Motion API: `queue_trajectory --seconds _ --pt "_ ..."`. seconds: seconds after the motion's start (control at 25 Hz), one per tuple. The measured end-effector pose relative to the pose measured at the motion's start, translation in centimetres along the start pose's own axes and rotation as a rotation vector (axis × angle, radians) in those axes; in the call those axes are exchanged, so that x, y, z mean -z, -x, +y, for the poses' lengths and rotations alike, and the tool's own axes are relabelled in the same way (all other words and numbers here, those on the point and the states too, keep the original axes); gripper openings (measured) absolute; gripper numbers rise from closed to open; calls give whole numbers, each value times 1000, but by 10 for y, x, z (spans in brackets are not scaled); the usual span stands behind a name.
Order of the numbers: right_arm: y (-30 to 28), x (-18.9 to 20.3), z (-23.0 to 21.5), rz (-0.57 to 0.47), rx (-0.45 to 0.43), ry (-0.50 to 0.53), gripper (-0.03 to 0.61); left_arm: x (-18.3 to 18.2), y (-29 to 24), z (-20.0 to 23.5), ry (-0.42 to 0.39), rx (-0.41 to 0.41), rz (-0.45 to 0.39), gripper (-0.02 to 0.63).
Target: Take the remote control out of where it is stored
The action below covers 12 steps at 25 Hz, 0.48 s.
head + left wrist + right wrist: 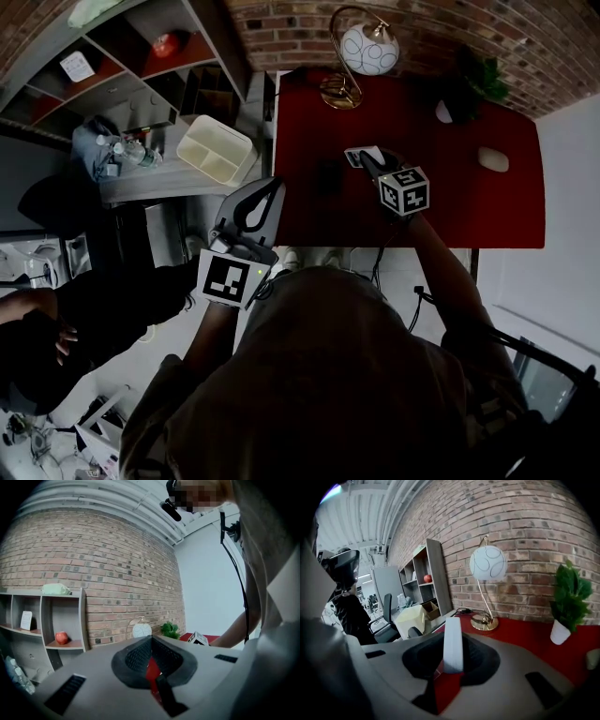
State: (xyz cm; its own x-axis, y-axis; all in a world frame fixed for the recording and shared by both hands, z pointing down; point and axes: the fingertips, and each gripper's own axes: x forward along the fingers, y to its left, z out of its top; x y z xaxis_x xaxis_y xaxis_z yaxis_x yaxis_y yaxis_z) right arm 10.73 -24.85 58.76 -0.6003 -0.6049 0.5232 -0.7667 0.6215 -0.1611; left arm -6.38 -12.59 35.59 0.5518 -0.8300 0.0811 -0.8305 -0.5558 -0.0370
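Observation:
My right gripper (362, 161) hangs over the near middle of the red table (469, 202), shut on a slim white remote control (357, 156). In the right gripper view the remote (453, 639) stands on edge between the dark pads of that gripper (452, 662) and sticks out past the tips. My left gripper (271, 185) hovers at the table's left edge with its jaws shut and nothing in them. In the left gripper view its tips (151, 641) meet, with red table showing behind them.
A gold lamp with a white globe (367, 49) and a potted plant (480, 77) stand at the table's far side by the brick wall. A small white object (493, 159) lies at the right. A cream bin (217, 148) and grey shelves (122, 56) are left of the table.

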Motion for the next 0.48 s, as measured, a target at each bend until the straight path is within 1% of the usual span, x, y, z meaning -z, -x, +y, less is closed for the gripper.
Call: queue_trajectory --seconds 0.24,0.48 --pt "-26 39 -9 91 -12 -126 87 3 -3 2 3 -5 10 11" --pt "-35 60 -18 126 -14 -186 87 6 -5 6 11 -13 20 11"
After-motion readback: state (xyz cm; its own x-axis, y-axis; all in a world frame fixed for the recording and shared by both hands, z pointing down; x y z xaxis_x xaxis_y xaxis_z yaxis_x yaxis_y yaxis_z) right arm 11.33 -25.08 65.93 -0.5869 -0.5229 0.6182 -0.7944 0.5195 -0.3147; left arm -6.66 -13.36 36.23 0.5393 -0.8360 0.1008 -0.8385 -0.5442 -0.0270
